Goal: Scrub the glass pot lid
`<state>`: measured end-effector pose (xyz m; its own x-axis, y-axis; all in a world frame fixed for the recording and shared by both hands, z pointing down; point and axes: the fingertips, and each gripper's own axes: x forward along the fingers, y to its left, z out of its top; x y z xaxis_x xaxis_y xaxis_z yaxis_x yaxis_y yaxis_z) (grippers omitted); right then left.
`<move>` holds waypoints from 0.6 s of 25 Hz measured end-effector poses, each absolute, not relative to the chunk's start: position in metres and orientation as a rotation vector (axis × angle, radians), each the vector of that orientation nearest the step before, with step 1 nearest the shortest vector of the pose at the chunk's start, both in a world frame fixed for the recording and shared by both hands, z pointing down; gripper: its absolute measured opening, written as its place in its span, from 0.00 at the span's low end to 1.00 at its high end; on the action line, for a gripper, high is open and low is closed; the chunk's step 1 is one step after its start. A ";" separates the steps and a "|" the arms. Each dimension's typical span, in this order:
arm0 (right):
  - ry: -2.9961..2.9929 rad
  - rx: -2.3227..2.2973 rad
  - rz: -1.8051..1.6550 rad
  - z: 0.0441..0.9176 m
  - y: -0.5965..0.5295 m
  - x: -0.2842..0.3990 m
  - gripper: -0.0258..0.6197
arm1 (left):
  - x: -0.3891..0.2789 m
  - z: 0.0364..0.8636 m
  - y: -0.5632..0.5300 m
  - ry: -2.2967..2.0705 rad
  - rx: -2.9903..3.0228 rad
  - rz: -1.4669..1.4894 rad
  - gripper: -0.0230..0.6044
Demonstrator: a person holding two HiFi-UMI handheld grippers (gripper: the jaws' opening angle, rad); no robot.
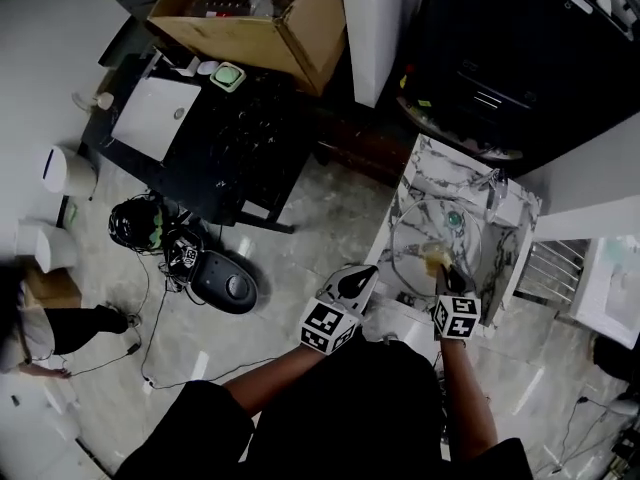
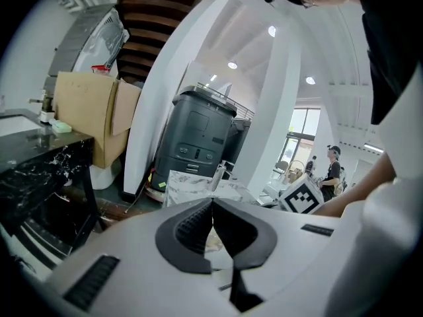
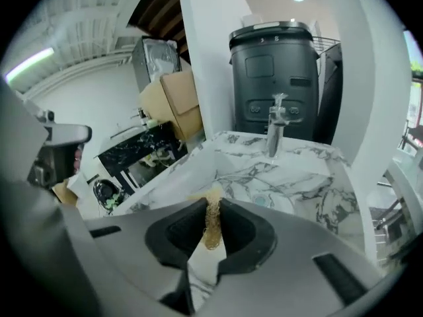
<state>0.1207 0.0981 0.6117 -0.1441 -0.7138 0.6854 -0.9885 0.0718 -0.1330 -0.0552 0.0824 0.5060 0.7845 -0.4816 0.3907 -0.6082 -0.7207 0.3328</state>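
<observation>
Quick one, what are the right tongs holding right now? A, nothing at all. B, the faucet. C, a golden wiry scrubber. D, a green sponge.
C: in the right gripper view the right tongs are closed on a golden wiry scrubber, held above the marble sink.

Open cardboard box (image 1: 250, 36) at twelve o'clock; black worktop (image 1: 240, 140) at eleven; round dark device (image 1: 228, 284) on the floor at eight o'clock.
</observation>
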 end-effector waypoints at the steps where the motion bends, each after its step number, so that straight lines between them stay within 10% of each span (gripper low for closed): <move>1: -1.929 1.717 0.826 0.597 0.113 0.122 0.14 | -0.052 0.501 0.093 -0.818 2.527 0.386 0.06; 15: -2.144 2.063 0.591 0.405 0.286 0.164 0.14 | 0.044 0.400 0.259 -0.868 2.680 0.187 0.06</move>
<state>0.1640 0.2865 0.4047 -0.0717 -0.9375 0.3406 -0.9795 0.0018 -0.2012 0.0436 0.2593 0.3999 0.8072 -0.5481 0.2190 -0.5897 -0.7654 0.2577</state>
